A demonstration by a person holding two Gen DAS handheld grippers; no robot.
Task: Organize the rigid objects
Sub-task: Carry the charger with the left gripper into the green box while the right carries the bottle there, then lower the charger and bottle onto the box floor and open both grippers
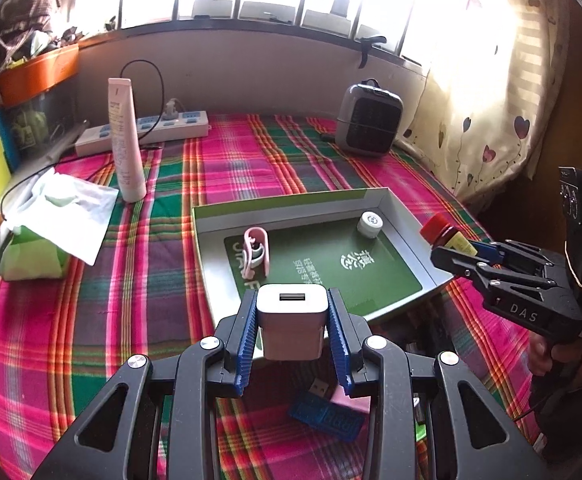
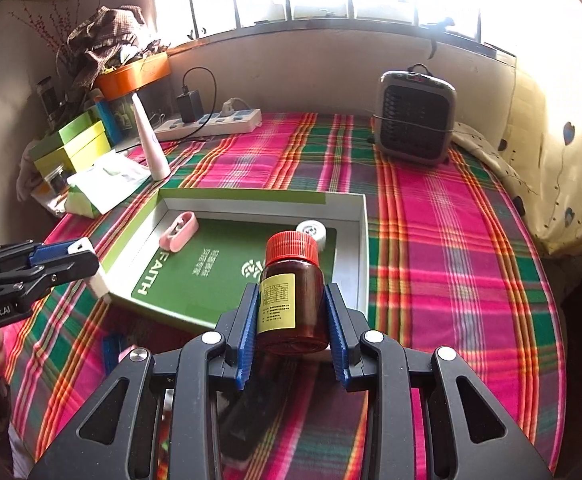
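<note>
My left gripper (image 1: 292, 320) is shut on a white USB charger block (image 1: 292, 322), held above the near edge of the green-floored box lid (image 1: 407, 216). My right gripper (image 2: 292, 320) is shut on a brown bottle with a red cap (image 2: 293, 292), held above the lid's near right side. Inside the lid lie a pink clip (image 1: 255, 250) (image 2: 179, 230) and a small white round jar (image 1: 369, 224) (image 2: 311, 230). A blue USB gadget (image 1: 327, 414) and a pink item (image 1: 349, 400) lie on the plaid cloth below my left gripper. Each gripper shows in the other's view: the right gripper (image 1: 457, 246) and the left gripper (image 2: 77, 258).
A pale tube (image 1: 125, 140) stands upright at the back left beside a power strip (image 1: 151, 130). A tissue pack (image 1: 47, 236) sits left. A small grey heater (image 1: 369, 120) stands at the back right. Boxes and an orange tub (image 1: 39, 72) crowd the left. A dark object (image 2: 247, 420) lies under my right gripper.
</note>
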